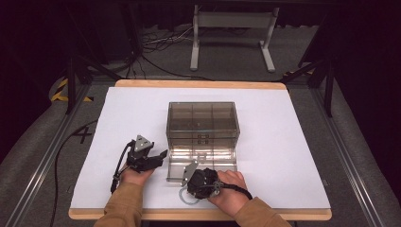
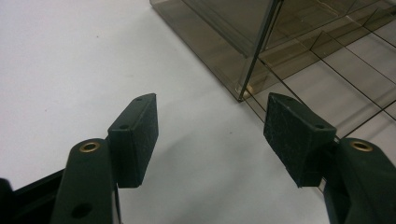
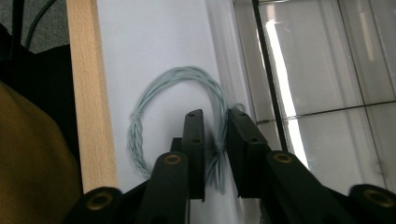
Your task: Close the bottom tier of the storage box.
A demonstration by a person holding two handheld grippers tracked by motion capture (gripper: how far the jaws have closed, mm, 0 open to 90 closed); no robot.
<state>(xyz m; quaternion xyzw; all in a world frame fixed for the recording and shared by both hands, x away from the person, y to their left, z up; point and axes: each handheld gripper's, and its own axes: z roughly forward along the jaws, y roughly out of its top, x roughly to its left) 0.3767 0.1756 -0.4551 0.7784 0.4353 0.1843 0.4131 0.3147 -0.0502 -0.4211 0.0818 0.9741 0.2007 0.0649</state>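
A smoked clear drawer box (image 1: 202,124) stands mid-table with its bottom drawer (image 1: 201,163) pulled out toward me. A pale blue-green twisted cord (image 3: 154,98) lies looped on the white table cover between the drawer and the wooden front edge, also seen as the cord (image 1: 185,197) from above. My right gripper (image 3: 215,116) straddles one side of the loop; its jaws stand narrowly apart with strands between them and a small gap still showing. My left gripper (image 2: 212,105) rests open left of the box corner (image 2: 243,88), holding nothing. From above, the left gripper (image 1: 160,158) and right gripper (image 1: 188,188) flank the drawer front.
The drawer (image 2: 336,79) is split by thin dividers into compartments. The wooden table edge (image 3: 88,93) runs close beside the cord, with a mustard sleeve (image 3: 32,158) just past it. White table cover (image 1: 283,142) spreads around the box. A table frame (image 1: 231,33) stands behind.
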